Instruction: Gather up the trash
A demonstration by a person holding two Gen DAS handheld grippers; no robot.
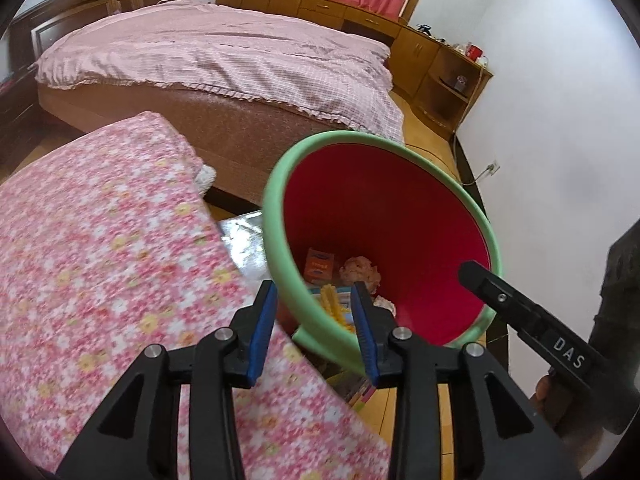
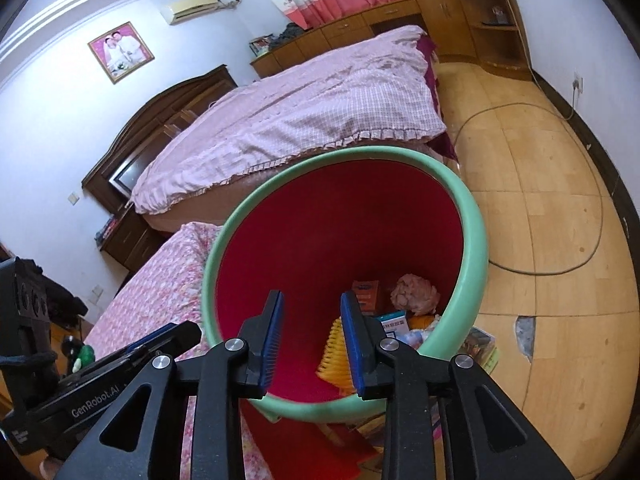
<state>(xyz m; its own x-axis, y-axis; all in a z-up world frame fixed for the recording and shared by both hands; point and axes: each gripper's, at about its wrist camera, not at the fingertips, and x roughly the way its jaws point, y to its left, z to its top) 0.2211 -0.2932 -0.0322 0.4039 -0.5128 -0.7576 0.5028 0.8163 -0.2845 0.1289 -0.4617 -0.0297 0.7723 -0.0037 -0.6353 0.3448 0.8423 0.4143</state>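
The trash bin, green rim (image 1: pixel 276 240) (image 2: pixel 476 256) and red inside, tilts toward both cameras. At its bottom lie an orange box (image 1: pixel 320 266) (image 2: pixel 366 294), a crumpled pink wad (image 1: pixel 360 270) (image 2: pixel 414 294), a yellow corrugated piece (image 1: pixel 334 304) (image 2: pixel 334 356) and a blue-and-white box (image 2: pixel 394 324). My left gripper (image 1: pixel 314 332) is open astride the bin's near rim, its blue pads not pressing on it. My right gripper (image 2: pixel 312 340) is open over the bin's mouth, nothing between its pads. One right finger (image 1: pixel 480 276) shows over the bin's right edge.
A mattress with a pink floral cover (image 1: pixel 100 260) lies against the bin's left side. Behind it stands a large bed with a pink checked cover (image 1: pixel 220 52), with wooden cabinets (image 1: pixel 420 52) along the far wall. Magazines (image 2: pixel 484 348) lie under the bin. A cable (image 2: pixel 592 240) loops over the wooden floor.
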